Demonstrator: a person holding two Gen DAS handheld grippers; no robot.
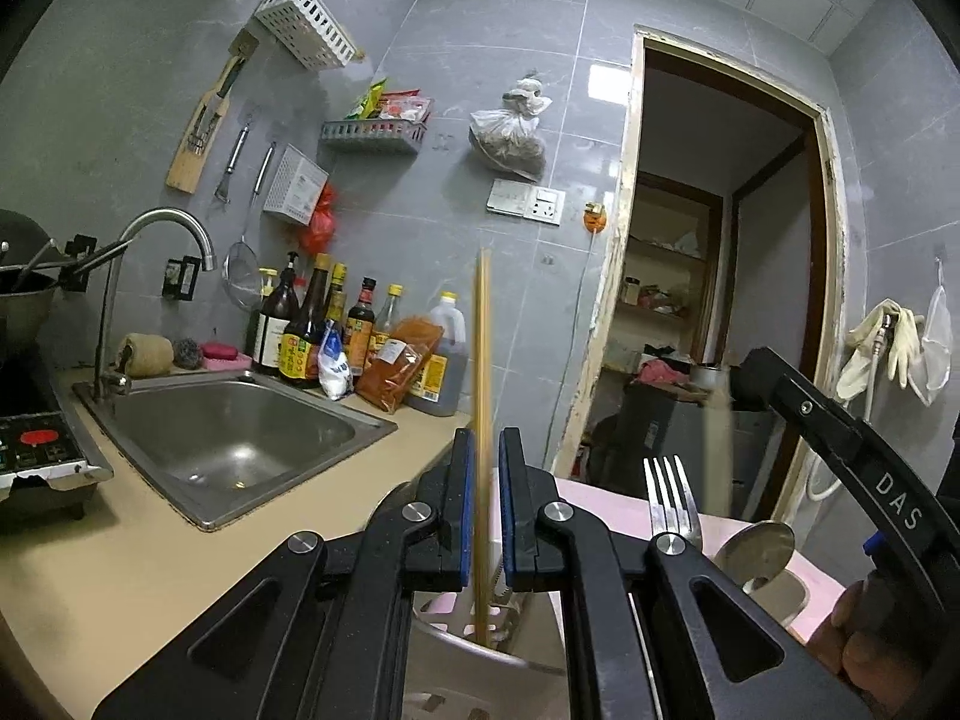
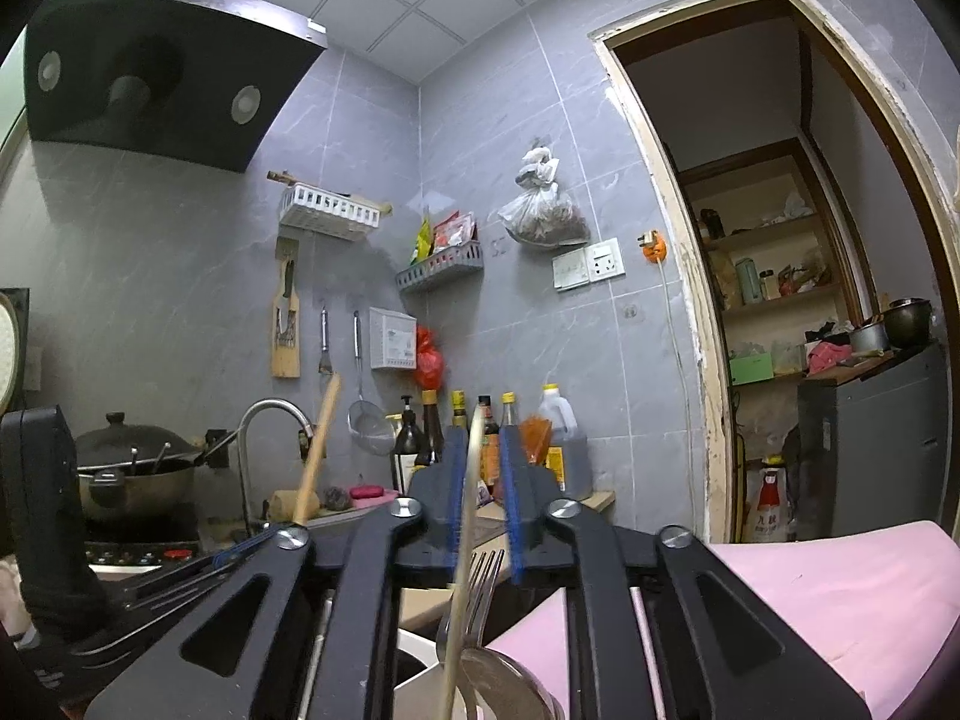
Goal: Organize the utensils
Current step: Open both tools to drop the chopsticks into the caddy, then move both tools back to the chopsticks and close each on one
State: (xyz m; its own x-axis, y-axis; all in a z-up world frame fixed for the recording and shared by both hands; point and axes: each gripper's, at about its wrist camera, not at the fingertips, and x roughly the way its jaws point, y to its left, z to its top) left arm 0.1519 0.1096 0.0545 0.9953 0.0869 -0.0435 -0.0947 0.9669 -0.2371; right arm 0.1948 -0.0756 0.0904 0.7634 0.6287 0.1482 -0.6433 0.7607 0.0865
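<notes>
Two pale wooden chopsticks point(image 1: 482, 396) stand upright between left tool point(image 1: 482, 450).

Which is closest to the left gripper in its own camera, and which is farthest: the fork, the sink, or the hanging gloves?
From the left gripper:
1. Fork, standing just right of the fingers.
2. Sink, set in the counter to the left.
3. Gloves, hanging on the far right wall.

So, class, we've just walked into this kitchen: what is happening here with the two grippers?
A person is sorting utensils at the counter beside the sink. The left gripper has a pair of chopsticks standing upright between its blue pads, their lower ends inside a utensil holder. The right gripper has a single pale chopstick between its fingers, above a fork and a spoon.
</notes>
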